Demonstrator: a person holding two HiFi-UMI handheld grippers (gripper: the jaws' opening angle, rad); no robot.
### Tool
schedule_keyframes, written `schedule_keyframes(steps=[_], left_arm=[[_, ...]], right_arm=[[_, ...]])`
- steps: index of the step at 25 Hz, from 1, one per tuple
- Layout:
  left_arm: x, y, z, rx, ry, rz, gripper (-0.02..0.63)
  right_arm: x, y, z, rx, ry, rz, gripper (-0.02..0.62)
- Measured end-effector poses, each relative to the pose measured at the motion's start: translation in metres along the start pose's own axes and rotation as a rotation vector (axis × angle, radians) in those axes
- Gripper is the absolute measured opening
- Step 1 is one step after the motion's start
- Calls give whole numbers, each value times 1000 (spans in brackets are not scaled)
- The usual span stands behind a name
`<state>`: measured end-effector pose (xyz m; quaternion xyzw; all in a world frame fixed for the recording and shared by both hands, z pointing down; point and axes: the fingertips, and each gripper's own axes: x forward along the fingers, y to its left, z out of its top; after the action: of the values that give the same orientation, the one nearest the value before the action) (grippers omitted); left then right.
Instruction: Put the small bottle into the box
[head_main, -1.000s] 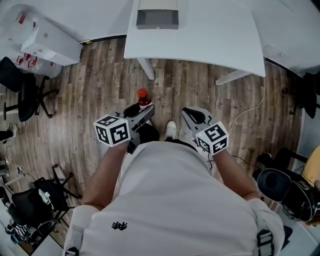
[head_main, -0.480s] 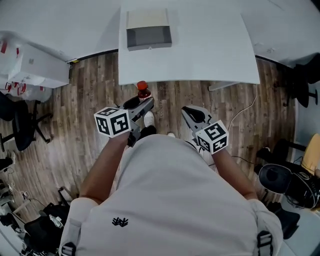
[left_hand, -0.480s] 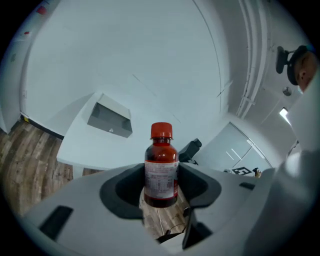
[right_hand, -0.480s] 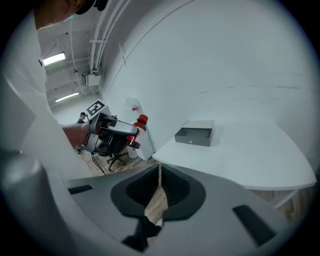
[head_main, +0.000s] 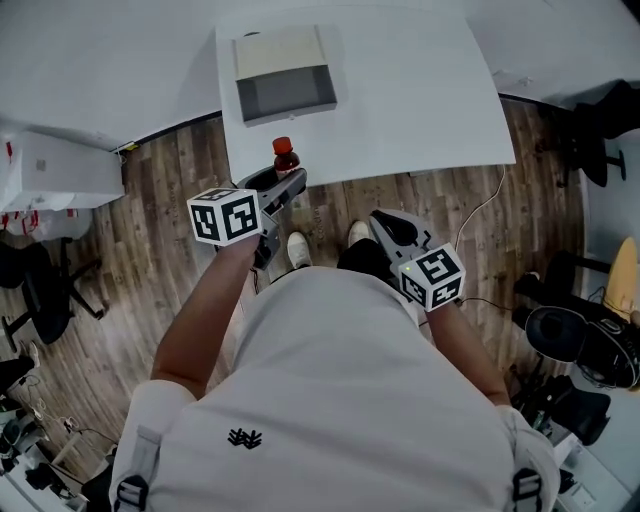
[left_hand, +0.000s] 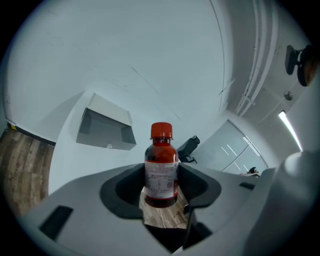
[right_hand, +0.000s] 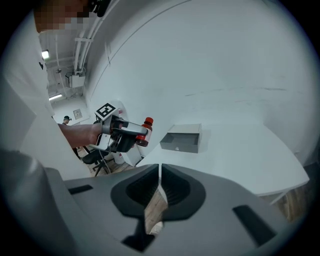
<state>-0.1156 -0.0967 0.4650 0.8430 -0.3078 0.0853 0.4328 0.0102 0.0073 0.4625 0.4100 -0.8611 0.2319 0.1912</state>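
Note:
A small bottle (left_hand: 161, 167) with dark red liquid, a red cap and a white label stands upright between the jaws of my left gripper (left_hand: 161, 197), which is shut on it. In the head view the small bottle (head_main: 285, 159) hangs at the near left edge of the white table (head_main: 420, 90). The grey open box (head_main: 284, 85) lies on that table just beyond the bottle; the box (left_hand: 106, 129) shows its dark inside in the left gripper view. My right gripper (right_hand: 159, 192) is shut and holds nothing, low over the floor to the right.
A white cabinet (head_main: 55, 165) stands at the left on the wooden floor (head_main: 150, 250). Office chairs (head_main: 35, 290) and bags are at the left and right edges. The person's shoes (head_main: 298, 248) show below the table edge.
The person has stepped toward the table. The left gripper with the bottle has moved forward from over the floor to the table's near edge, closer to the box.

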Motion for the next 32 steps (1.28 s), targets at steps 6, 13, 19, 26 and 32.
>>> schedule_keyframes(steps=[6,13,19,26,32], left_arm=[[48,22,32,-18,2,44,212],[103,49,60,-43,2,169,212],[146,82,71,-75,26,275,212],[169,123,77,-124,56,389,212],[181,151,71,-152,106,474,212]], right_arm=[[5,-41,9,13,-12,3,20],[11,-113,30,0,-28,58,18],[26,-162,41,-18,-21,130,20],[31,-201,48,-17,-10,188,20],[36,-227,55,-17,-19,213,20]])
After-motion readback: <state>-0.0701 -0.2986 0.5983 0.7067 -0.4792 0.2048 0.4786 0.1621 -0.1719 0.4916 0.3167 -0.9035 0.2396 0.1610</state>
